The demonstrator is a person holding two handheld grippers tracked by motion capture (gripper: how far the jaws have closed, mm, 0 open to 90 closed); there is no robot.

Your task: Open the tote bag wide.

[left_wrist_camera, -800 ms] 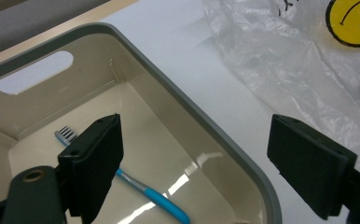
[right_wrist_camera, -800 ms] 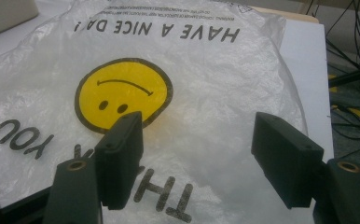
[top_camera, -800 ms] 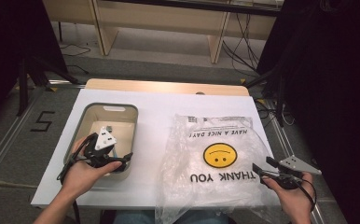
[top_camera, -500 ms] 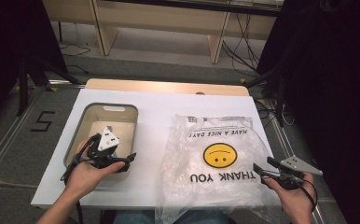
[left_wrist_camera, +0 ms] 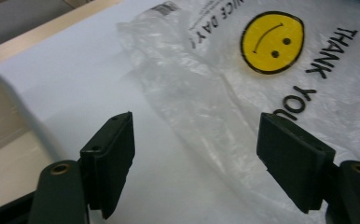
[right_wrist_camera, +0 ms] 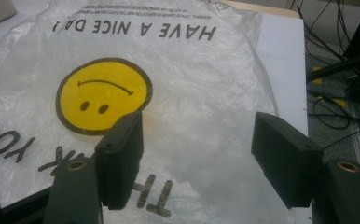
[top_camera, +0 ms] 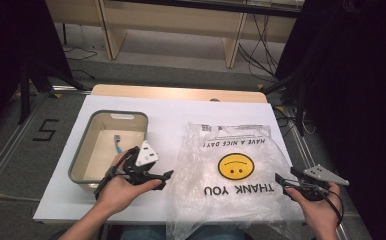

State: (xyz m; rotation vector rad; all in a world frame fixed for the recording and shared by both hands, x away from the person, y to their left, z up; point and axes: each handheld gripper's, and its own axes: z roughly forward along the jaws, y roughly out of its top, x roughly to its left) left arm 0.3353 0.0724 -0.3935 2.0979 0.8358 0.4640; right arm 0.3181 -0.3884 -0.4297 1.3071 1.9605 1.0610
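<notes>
The clear crinkled plastic smiley-face bag [top_camera: 236, 185] may slide or tear if your open left gripper [top_camera: 167, 174] and open right gripper [top_camera: 279, 178] pinch one thin layer.

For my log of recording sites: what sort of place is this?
Probably a lab or workshop set up for recording, not a home. A white-topped table stands on grey floor with a taped number five, loose cables trail under a wooden bench, and black curtains close the sides.
</notes>
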